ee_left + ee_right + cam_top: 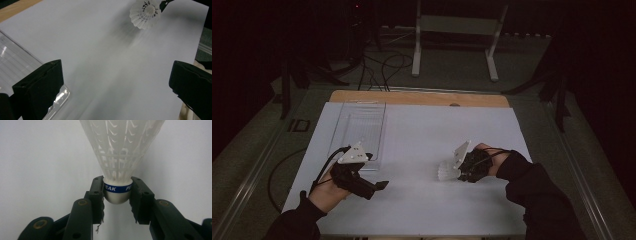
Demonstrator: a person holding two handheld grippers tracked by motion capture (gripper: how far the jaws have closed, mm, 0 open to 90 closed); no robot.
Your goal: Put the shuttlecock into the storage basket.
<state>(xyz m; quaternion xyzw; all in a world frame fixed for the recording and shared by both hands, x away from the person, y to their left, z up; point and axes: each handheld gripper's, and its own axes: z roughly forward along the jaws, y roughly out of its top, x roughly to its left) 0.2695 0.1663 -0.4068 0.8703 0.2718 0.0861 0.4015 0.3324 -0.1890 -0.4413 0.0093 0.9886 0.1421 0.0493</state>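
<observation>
1 white plastic shuttlecock [120, 157] with a blue-banded cork sits clamped at the cork between the jaws of the right gripper [117, 195], above the white table sheet [422, 135]. 1 clear ribbed plastic tray [359, 125] lies beside the left gripper [379, 186], whose jaws stand wide apart around nothing.

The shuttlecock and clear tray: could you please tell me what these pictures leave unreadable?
- Shuttlecock band lettering: right gripper view, both ends covered by the right gripper jaws.
- Shuttlecock skirt rim: same view, cut by the top edge.
- Clear plastic tray near end: left gripper view, behind the left gripper's jaw.
</observation>
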